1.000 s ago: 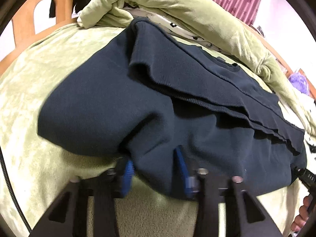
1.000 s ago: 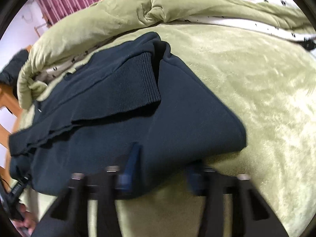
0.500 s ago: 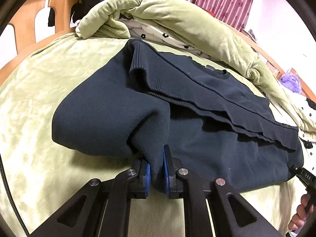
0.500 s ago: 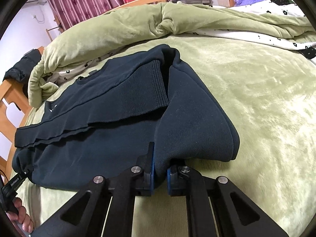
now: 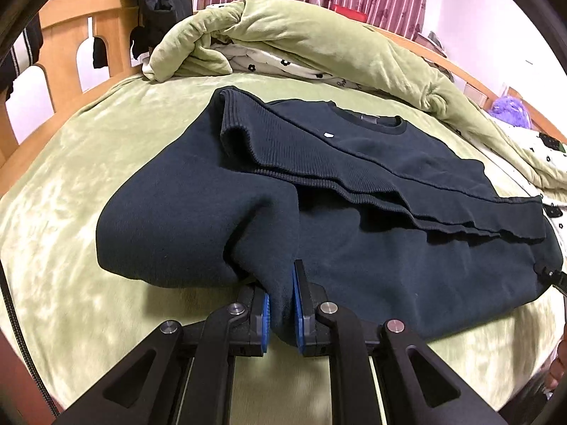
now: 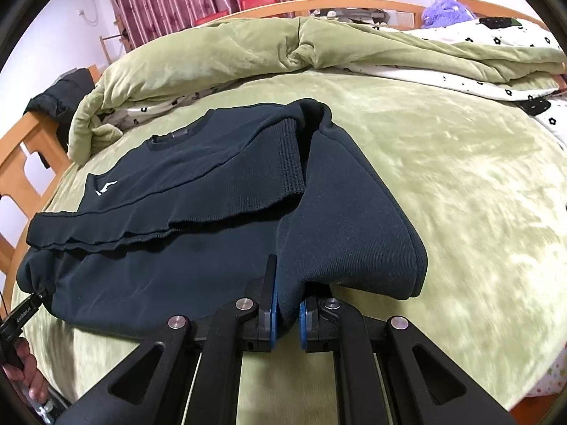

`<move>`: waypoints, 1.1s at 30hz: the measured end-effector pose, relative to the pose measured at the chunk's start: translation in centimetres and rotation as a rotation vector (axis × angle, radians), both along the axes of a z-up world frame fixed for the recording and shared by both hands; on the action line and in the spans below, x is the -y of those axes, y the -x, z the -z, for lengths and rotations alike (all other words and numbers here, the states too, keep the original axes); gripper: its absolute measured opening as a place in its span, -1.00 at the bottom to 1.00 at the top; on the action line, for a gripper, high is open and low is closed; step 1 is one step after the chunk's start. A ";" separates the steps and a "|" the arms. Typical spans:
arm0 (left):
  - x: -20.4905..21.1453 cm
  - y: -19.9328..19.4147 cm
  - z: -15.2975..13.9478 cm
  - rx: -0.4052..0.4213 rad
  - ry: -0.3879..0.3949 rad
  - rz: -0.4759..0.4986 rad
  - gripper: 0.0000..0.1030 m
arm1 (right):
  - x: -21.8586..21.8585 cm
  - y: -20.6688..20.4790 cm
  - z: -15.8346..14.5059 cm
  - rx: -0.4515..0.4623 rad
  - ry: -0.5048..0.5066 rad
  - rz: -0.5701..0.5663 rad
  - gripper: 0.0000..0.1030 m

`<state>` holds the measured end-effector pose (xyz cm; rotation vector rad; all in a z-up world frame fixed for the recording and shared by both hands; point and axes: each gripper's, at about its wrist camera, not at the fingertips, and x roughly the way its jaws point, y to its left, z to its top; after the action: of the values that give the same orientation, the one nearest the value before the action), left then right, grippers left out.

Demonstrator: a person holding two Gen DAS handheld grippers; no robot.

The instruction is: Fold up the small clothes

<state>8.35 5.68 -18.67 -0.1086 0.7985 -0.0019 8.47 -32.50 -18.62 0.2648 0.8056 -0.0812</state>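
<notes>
Navy sweatshirt (image 5: 354,255) edge hidden between clamped left tool (image 5: 281,310), right tool (image 6: 286,304) likewise

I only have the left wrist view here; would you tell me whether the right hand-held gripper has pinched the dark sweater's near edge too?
Observer: Yes, the right hand-held gripper is shut on a bunched fold at the near edge of the dark sweater.
Operator: Thank you. What lies on the bed beyond that side of the sweater?
Observer: Only the green bed cover shows there, up to the flowered sheet further back.
Operator: Is there any marking on the sweater's front?
Observer: A small white logo sits on the chest, a little way from the collar.
</notes>
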 end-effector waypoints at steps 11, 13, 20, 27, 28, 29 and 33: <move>-0.1 3.7 0.5 -0.011 -0.026 0.023 -0.76 | -0.3 5.7 0.8 -0.002 0.009 0.022 -0.82; 0.1 4.1 0.5 -0.010 -0.045 0.024 -0.74 | -0.4 5.8 0.8 -0.008 0.009 0.026 -0.79; 0.0 6.9 0.0 -0.012 -0.023 0.068 -0.56 | 0.3 7.5 0.6 -0.036 0.013 0.026 -0.53; -0.3 9.2 -2.6 0.089 0.039 0.105 0.04 | 0.4 9.7 -2.4 0.066 0.071 0.026 -0.22; -0.4 9.1 -3.0 0.097 0.041 0.104 0.06 | 0.3 9.7 -2.8 0.080 0.084 0.021 -0.21; -0.5 8.8 -3.4 0.100 0.046 0.101 0.06 | 0.2 9.7 -3.0 0.085 0.092 0.016 -0.20; -1.2 7.3 -4.1 0.099 0.040 0.065 0.06 | 0.3 8.7 -3.7 0.089 0.106 0.000 -0.18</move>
<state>1.03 6.89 -14.59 -0.1197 0.7026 -0.0840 -0.20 -32.77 -14.94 0.1667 0.7106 -0.1109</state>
